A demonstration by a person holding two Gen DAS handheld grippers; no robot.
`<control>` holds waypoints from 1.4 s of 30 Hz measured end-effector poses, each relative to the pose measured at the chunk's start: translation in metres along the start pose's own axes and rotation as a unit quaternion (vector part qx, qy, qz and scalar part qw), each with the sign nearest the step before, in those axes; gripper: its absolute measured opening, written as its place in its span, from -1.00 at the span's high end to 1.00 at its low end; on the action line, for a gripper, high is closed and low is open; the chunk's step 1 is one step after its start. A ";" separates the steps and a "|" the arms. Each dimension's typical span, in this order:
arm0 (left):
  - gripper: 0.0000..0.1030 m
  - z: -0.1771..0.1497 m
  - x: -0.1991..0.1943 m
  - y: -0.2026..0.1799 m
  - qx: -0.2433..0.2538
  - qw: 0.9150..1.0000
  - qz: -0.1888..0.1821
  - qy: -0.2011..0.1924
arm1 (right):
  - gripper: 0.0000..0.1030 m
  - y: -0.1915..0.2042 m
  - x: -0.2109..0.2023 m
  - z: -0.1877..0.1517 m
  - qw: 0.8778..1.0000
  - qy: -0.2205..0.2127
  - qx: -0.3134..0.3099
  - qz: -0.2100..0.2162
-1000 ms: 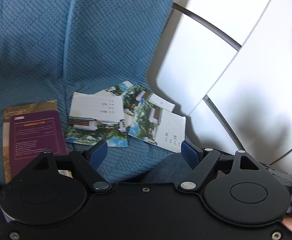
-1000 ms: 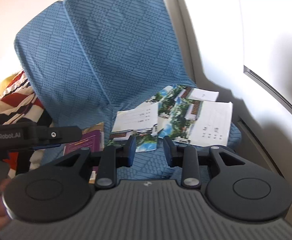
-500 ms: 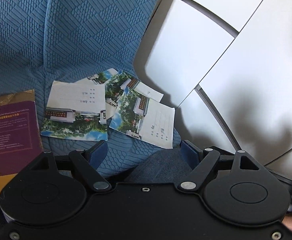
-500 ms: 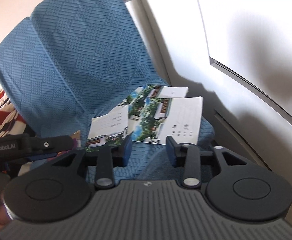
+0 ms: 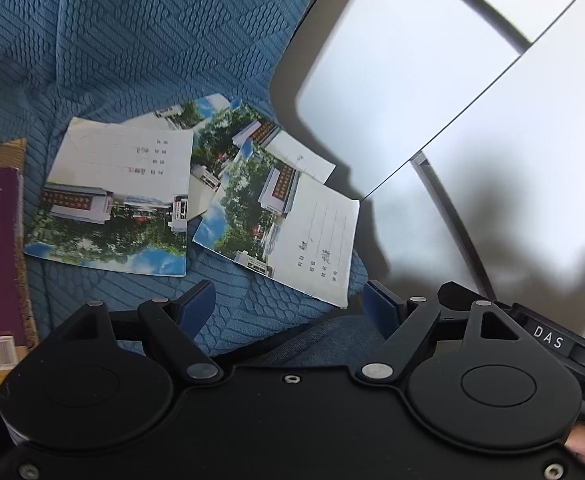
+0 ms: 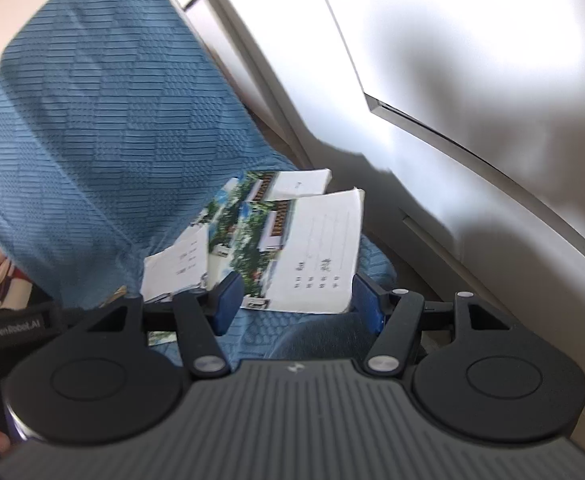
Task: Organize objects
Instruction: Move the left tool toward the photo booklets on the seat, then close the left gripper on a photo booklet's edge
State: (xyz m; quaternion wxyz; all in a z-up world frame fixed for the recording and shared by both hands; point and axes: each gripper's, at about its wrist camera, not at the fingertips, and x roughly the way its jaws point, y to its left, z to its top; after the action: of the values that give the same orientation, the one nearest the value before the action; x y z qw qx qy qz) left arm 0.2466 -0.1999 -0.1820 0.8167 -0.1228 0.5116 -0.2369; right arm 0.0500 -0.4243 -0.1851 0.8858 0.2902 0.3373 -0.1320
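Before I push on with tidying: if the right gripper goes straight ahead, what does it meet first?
Probably the nearest notebook on the blue seat; the open right gripper frames its near edge, though depth is unclear.

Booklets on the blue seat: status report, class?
Left tool open, empty. Right tool open, just widening, empty. Booklets scattered, overlapping. Nothing in the way.

Bright daylight, dark soft shadows, fisheye bending, right view blurred.
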 end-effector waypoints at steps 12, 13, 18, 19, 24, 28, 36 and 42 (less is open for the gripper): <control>-0.44 0.013 0.085 0.041 -0.073 0.996 -0.023 0.051 | -0.22 -0.035 0.085 0.019 0.998 0.065 0.015 -0.004; -0.41 0.013 0.090 0.045 -0.082 0.995 -0.026 0.055 | -0.22 -0.036 0.092 0.021 0.998 0.068 0.013 -0.004; -0.25 0.017 0.112 0.059 -0.105 0.991 -0.050 0.066 | -0.22 -0.035 0.126 0.032 0.995 0.098 -0.005 0.000; -0.21 0.018 0.115 0.062 -0.111 0.990 -0.054 0.068 | -0.22 -0.034 0.132 0.033 0.995 0.101 -0.012 0.003; -0.06 0.019 0.134 0.077 -0.155 0.982 -0.071 0.084 | -0.22 -0.038 0.156 0.042 0.993 0.116 -0.015 0.005; 0.01 0.018 0.140 0.080 -0.167 0.979 -0.081 0.082 | -0.22 -0.039 0.171 0.052 0.992 0.125 -0.032 0.003; 0.08 0.018 0.144 0.093 -0.199 0.972 -0.105 0.070 | -0.21 -0.033 0.202 0.064 0.985 0.155 -0.080 0.004; 0.24 0.016 0.146 0.094 -0.197 0.972 -0.103 0.074 | -0.21 -0.043 0.224 0.070 0.983 0.176 -0.059 0.003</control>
State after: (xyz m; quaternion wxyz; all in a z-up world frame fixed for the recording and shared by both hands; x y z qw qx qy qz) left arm 0.3387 -0.1950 -0.3300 0.7075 -0.3159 0.5916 -0.2230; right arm 0.2331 -0.5099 -0.3118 0.8285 0.2571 0.4943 -0.0562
